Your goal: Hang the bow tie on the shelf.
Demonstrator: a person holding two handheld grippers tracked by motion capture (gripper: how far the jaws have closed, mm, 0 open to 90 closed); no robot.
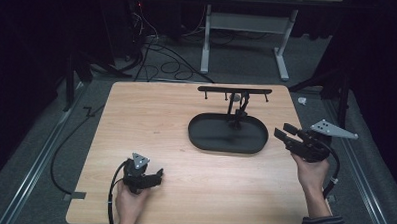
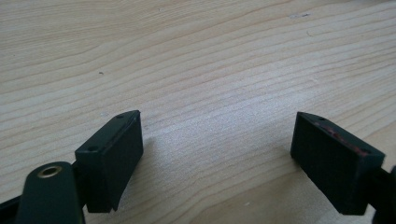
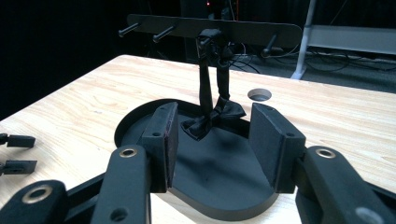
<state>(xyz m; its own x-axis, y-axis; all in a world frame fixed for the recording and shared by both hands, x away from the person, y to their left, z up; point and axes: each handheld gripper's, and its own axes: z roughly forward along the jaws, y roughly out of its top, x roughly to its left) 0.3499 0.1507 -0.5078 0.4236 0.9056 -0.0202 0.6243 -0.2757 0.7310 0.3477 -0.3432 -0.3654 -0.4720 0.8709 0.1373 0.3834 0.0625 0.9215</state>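
Wooden and pale, the desk [image 1: 136, 120] is carrying everything, lying broad under the high view. Toward its far right part a black oval tray [image 1: 205, 137] is sitting flat, and a black stand with a peg bar [image 1: 235, 90] is rising from the tray's far side. A black bow tie [image 3: 212, 119] is hanging by its strap from the middle of that bar, its bow dangling just above the tray floor.

At the desk's right edge the right gripper [image 1: 285, 132] is hovering in the person's hand, pointing toward the tray; in the right gripper view its fingers [image 3: 163, 140] are standing apart with nothing between them, framing the bow tie, which is hanging farther off, untouched.

Near the desk's front left the left gripper [image 1: 156, 176] is resting low in the other hand, well apart from the tray. In the left gripper view its fingers [image 2: 112, 154] are spreading wide over bare wood, holding nothing.
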